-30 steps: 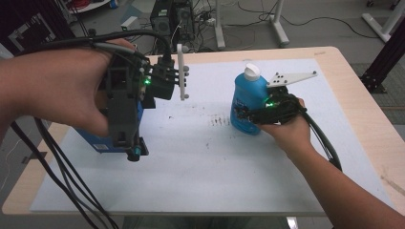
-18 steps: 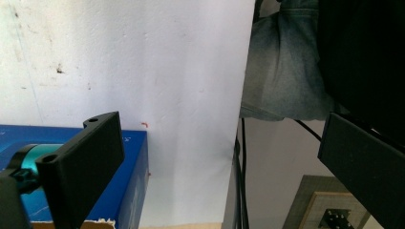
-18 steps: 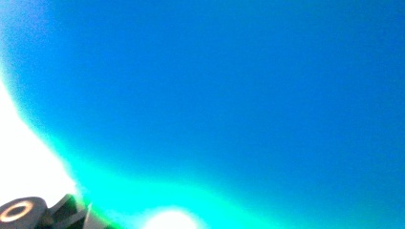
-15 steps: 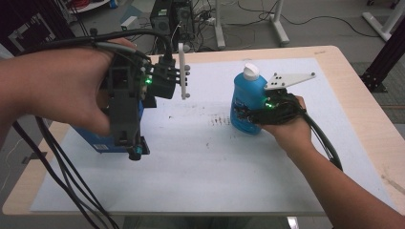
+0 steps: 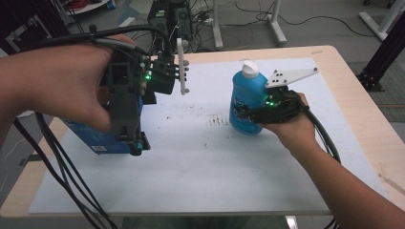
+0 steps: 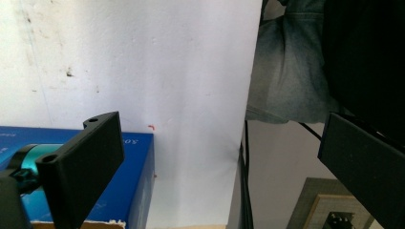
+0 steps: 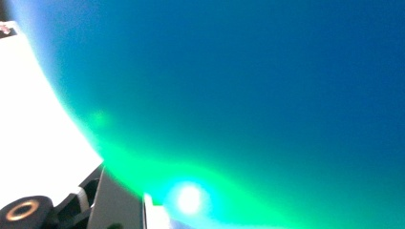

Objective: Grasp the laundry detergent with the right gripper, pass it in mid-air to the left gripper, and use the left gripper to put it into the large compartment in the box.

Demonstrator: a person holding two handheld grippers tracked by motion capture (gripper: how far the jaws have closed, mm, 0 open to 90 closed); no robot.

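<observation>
Standing upright on the white sheet that covers the pale wooden table, the blue plastic bottle with a white cap sits right of centre in the high view, and the right gripper is clamped on its lower body; its jaws have just been closing onto it. Those jaws are mostly hidden behind the bottle and the person's right hand, so the contact itself is hard to make out from above. In the right gripper view the bottle's blue wall sits so close that it blurs, washed by a green glow, with part of one jaw cut off at the bottom edge.

The left gripper hangs over the sheet's left side, pointing down, its jaws wide apart with nothing between them. The person's left hand covers much of its body. Beneath it lies a dark blue cardboard box, largely hidden in the high view; in the left gripper view one corner of the box shows behind the left jaw, its printing too small to read.
</observation>
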